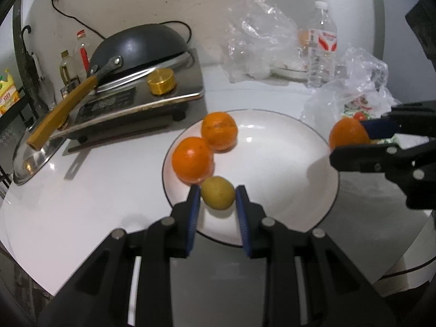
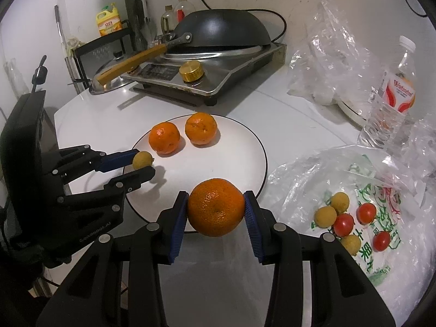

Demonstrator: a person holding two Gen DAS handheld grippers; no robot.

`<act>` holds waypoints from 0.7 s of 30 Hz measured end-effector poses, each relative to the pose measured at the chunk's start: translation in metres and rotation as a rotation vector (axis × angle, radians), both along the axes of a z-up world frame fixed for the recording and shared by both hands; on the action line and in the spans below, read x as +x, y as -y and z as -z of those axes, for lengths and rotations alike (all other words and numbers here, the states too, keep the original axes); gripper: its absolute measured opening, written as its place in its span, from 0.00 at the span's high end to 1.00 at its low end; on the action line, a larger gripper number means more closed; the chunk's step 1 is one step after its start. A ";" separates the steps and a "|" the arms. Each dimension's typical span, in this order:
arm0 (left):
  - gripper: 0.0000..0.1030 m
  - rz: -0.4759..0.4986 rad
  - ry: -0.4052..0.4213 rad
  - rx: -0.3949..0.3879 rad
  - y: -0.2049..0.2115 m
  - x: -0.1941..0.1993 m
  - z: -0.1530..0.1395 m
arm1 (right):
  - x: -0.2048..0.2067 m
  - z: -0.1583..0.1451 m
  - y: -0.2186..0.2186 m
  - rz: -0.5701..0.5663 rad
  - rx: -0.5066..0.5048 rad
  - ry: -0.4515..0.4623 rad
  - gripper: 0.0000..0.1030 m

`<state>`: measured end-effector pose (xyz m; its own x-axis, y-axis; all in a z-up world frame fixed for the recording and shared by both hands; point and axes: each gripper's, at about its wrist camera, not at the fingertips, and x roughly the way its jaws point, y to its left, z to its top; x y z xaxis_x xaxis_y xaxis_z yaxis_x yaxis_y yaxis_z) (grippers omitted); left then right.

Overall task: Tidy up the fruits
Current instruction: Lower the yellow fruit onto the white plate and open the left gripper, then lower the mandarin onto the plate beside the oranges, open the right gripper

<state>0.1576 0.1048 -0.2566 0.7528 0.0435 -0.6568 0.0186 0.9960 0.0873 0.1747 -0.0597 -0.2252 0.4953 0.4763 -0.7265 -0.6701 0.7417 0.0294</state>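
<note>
A white plate (image 1: 272, 147) with a dark rim holds two oranges (image 1: 219, 130) (image 1: 192, 160) and a small yellow fruit (image 1: 218, 196). My left gripper (image 1: 218, 199) is open around the yellow fruit, which rests on the plate with small gaps at each pad. My right gripper (image 2: 216, 209) is shut on a third orange (image 2: 216, 207) and holds it above the plate's near edge (image 2: 261, 147). In the right wrist view the left gripper (image 2: 143, 163) sits at the plate's left side. The held orange also shows in the left wrist view (image 1: 348, 136).
A plastic bag (image 2: 362, 212) at the right holds several small yellow fruits and cherry tomatoes. A stove with an overturned wok (image 2: 223, 30) stands behind the plate. A water bottle (image 2: 392, 95) and crumpled plastic (image 2: 327, 54) stand at the back right.
</note>
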 end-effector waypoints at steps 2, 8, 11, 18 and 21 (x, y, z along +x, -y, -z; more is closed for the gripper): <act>0.74 -0.007 -0.010 -0.008 -0.003 0.003 0.002 | 0.002 0.001 -0.001 0.000 -0.002 -0.002 0.58; 0.72 -0.010 -0.009 -0.028 -0.005 0.005 0.001 | 0.009 0.002 -0.006 0.003 -0.007 0.000 0.58; 0.72 -0.013 -0.013 -0.032 -0.007 0.006 0.002 | 0.013 0.003 -0.009 0.004 -0.012 0.002 0.58; 0.72 -0.009 0.011 -0.074 -0.013 0.003 -0.005 | 0.026 0.004 -0.019 0.005 -0.026 0.011 0.58; 0.72 0.001 0.030 -0.102 -0.016 0.002 -0.009 | 0.032 0.006 -0.026 0.003 -0.041 0.021 0.58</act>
